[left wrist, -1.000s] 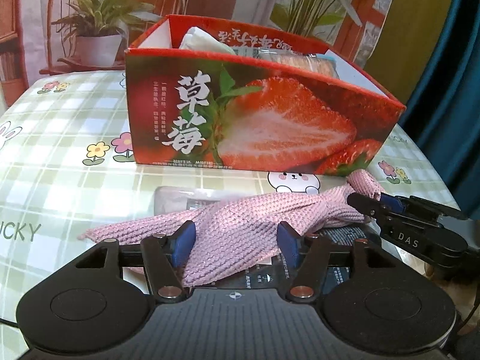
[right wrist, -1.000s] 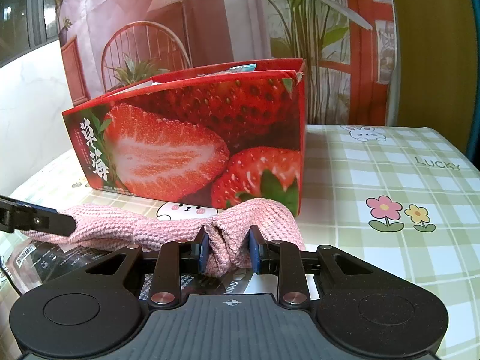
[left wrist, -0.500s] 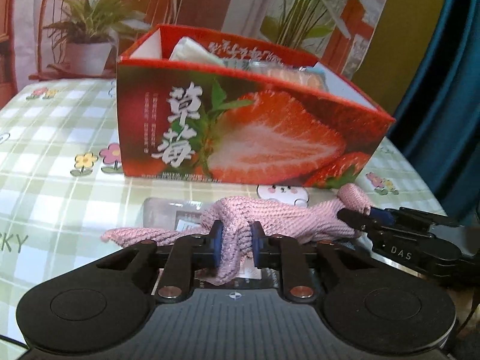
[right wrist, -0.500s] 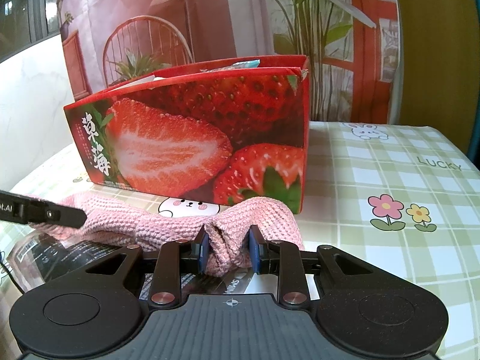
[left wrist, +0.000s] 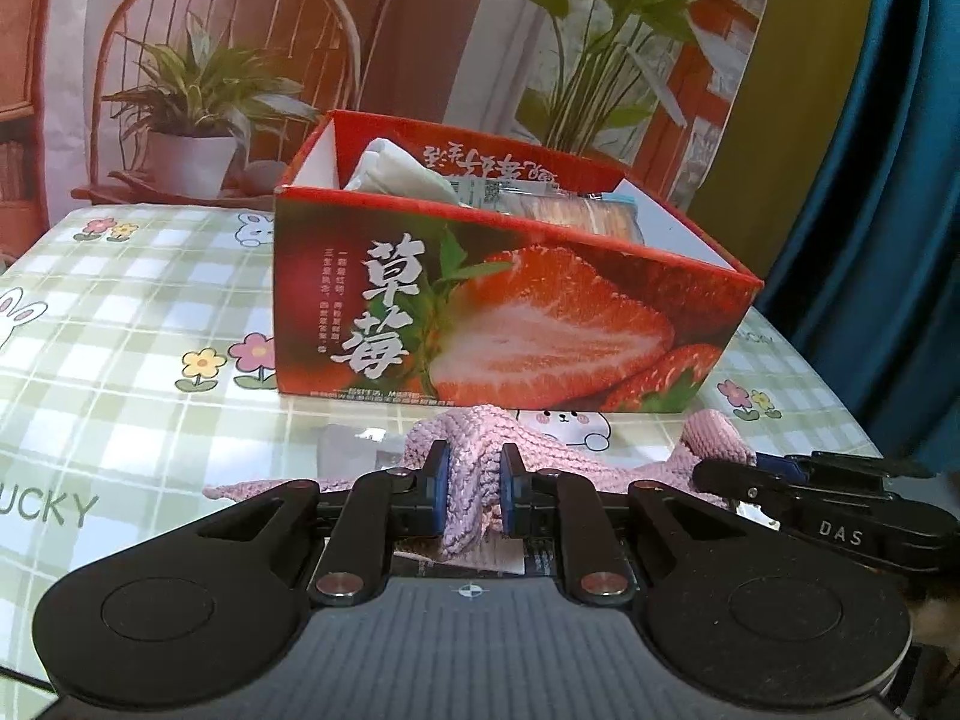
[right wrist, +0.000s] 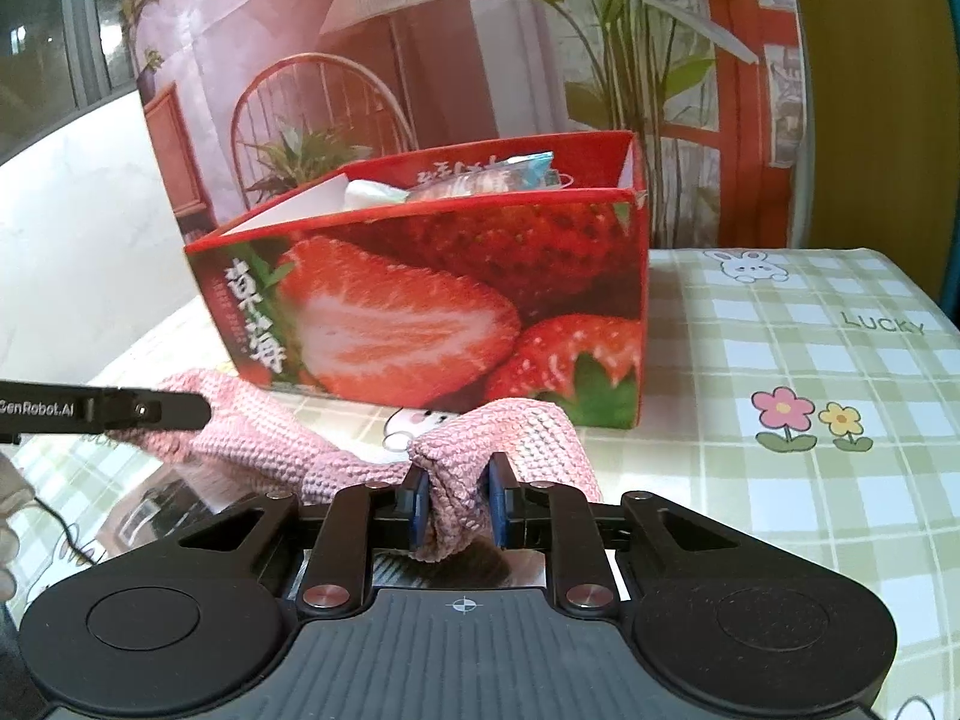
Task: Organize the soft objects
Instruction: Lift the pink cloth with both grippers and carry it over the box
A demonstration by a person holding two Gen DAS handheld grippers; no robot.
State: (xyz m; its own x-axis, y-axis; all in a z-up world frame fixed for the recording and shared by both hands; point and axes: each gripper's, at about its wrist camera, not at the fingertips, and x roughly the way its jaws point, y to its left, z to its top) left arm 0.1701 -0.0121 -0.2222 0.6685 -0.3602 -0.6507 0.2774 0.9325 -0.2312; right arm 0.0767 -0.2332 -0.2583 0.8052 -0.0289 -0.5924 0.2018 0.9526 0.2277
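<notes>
Left gripper (left wrist: 470,495): jaws clamped on a bunched fold of the pink knit cloth (left wrist: 543,447), blue pads (left wrist: 437,483) pressing it from both sides. Right gripper (right wrist: 459,507): jaws also clamped on the same cloth, at its other end, fabric pinched into a ridge between the pads. Cloth spans between the two grippers, slack in the middle, ends draping past each grip. In the left wrist view the right gripper sits at far right with a cloth end poking above it; in the right wrist view the left gripper comes in from the left edge over the cloth.

Under the cloth: a flat clear-wrapped packet (left wrist: 348,450) on the tabletop (left wrist: 120,324), which has a green check cover with flowers and bunnies. Just behind the cloth: open red strawberry box (left wrist: 510,324), already holding a white item (left wrist: 402,177) and wrapped packs (left wrist: 576,213). Cloth is in front of the box, outside it.
</notes>
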